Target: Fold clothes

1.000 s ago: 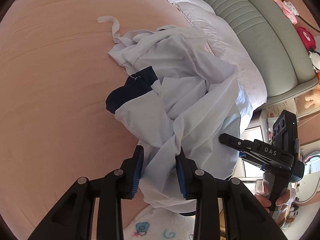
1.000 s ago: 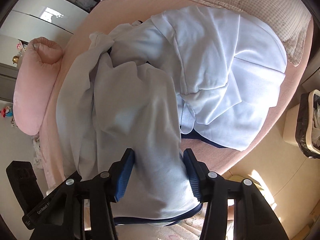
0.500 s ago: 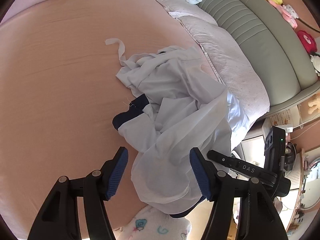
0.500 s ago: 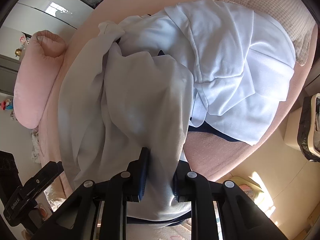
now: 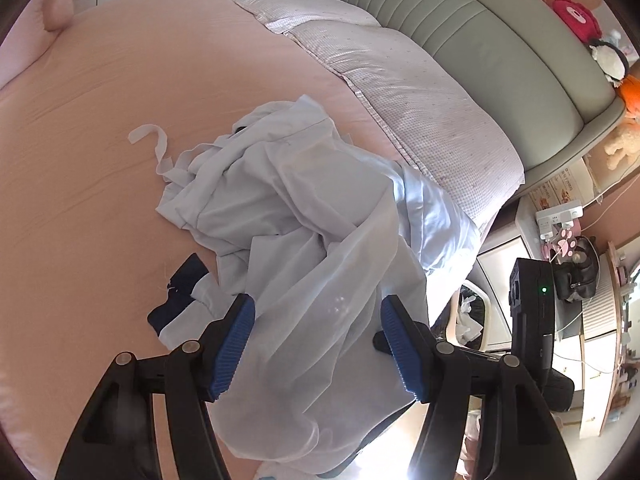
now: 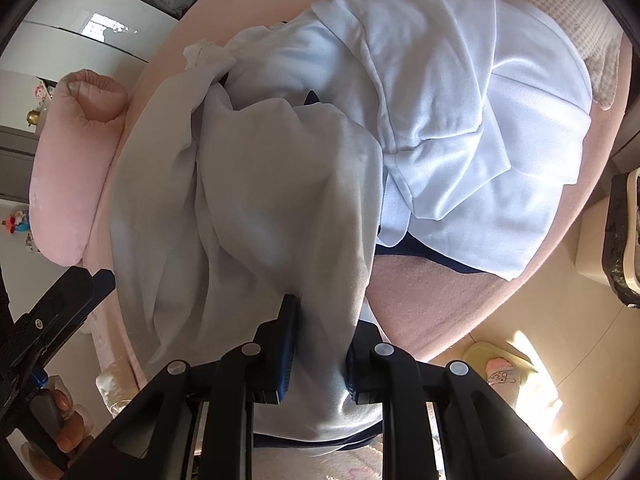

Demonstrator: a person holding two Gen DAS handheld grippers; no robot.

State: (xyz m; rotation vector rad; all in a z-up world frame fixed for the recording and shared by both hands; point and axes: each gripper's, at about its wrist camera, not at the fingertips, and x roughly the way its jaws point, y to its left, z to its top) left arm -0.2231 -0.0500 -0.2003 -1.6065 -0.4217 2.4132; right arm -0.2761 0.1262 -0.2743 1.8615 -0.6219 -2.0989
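the pale blue garment (image 5: 304, 216) was heaped near the pink bed's (image 5: 80, 160) edge, right gripper (image 6: 318, 344) pinching its hem, left gripper (image 5: 318, 346) spread and gripping nothing, so i figured re-grab the opposite corner, then pull it flat.

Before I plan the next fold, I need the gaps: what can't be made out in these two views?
- Garment type: both views, crumpled.
- Hem gripped by the right hand-held gripper: right wrist view, cut off by the bottom edge.
- Dark blue part: left wrist view, mostly under pale cloth.
- Bed near edge: left wrist view, behind the left hand-held gripper.
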